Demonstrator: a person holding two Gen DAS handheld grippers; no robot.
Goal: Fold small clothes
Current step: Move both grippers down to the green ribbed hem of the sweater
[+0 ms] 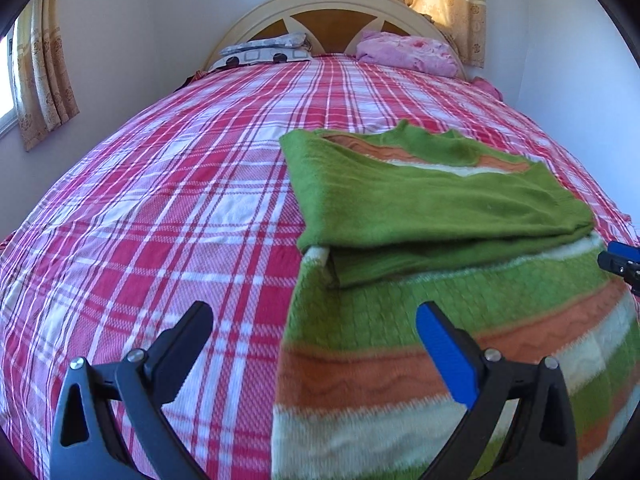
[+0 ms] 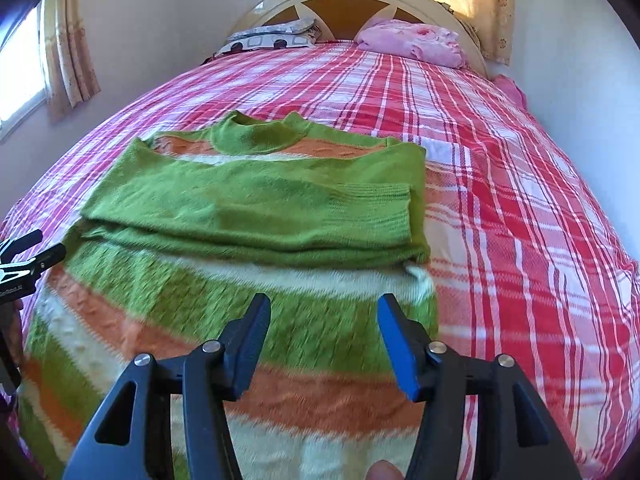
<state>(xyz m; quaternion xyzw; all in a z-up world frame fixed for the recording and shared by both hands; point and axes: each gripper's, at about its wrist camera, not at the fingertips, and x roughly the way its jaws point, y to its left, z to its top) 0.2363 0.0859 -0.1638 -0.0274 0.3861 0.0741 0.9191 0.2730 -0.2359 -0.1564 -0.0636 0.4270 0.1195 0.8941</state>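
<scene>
A small knitted sweater [image 1: 432, 200] with green, orange and white stripes lies flat on the bed, collar toward the headboard. Its green sleeves are folded across the chest. It also shows in the right wrist view [image 2: 256, 208]. My left gripper [image 1: 314, 312] is open and empty, over the sweater's lower left edge. My right gripper [image 2: 324, 304] is open and empty, above the sweater's lower right part. The right gripper's tip shows at the left wrist view's right edge [image 1: 622, 262]; the left gripper shows at the right wrist view's left edge [image 2: 24, 258].
The bed has a red and white plaid sheet [image 1: 160, 200]. At the headboard [image 1: 336, 4] lie a patterned pillow [image 1: 264, 50] and a pink blanket [image 1: 408, 54]. Walls flank the bed, close on the right. Curtains [image 1: 40, 76] hang at a window on the left.
</scene>
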